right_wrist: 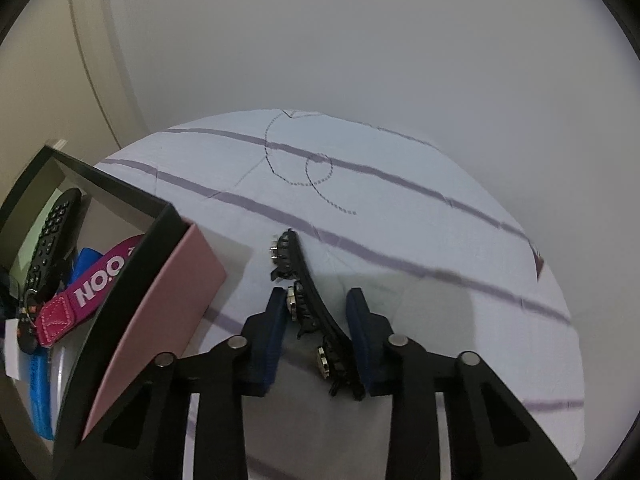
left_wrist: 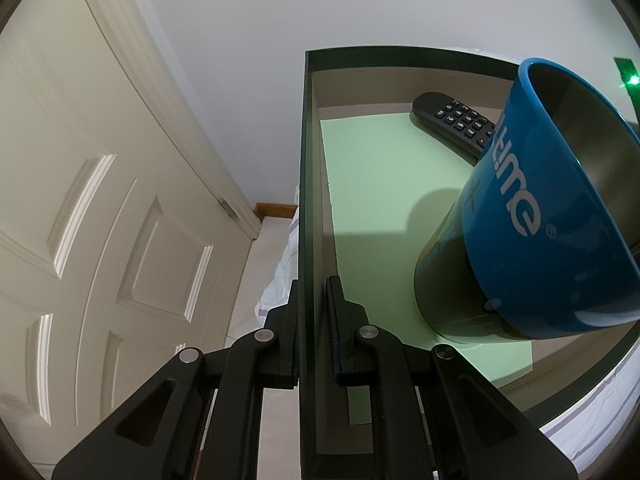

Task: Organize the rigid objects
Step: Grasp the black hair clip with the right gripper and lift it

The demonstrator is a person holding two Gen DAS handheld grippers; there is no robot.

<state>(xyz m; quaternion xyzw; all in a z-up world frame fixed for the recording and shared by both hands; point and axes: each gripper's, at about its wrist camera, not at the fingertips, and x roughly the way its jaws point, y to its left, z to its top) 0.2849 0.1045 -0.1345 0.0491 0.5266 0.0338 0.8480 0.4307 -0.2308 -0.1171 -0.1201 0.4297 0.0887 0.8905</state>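
A black box (left_wrist: 308, 160) with a green liner (left_wrist: 380, 200) holds a black remote (left_wrist: 456, 120) and a tilted blue mug (left_wrist: 540, 220). My left gripper (left_wrist: 313, 284) is shut on the box's left wall, one finger outside and one inside. In the right wrist view a curved black hair clip (right_wrist: 296, 256) with teeth and metal studs lies slantwise between the blue pads (right_wrist: 276, 320). My right gripper (right_wrist: 315, 293) is shut on it, above the bed sheet. The same box (right_wrist: 160, 300), pink on its outer side, stands to the left with the remote (right_wrist: 52, 236) and a magenta strap (right_wrist: 100, 276) inside.
The box rests on a pale blue bed sheet (right_wrist: 400, 220) with purple stripes. A white panelled door (left_wrist: 100, 200) and tiled floor lie left of the box. A plain wall stands behind the bed. More blue items sit low in the box.
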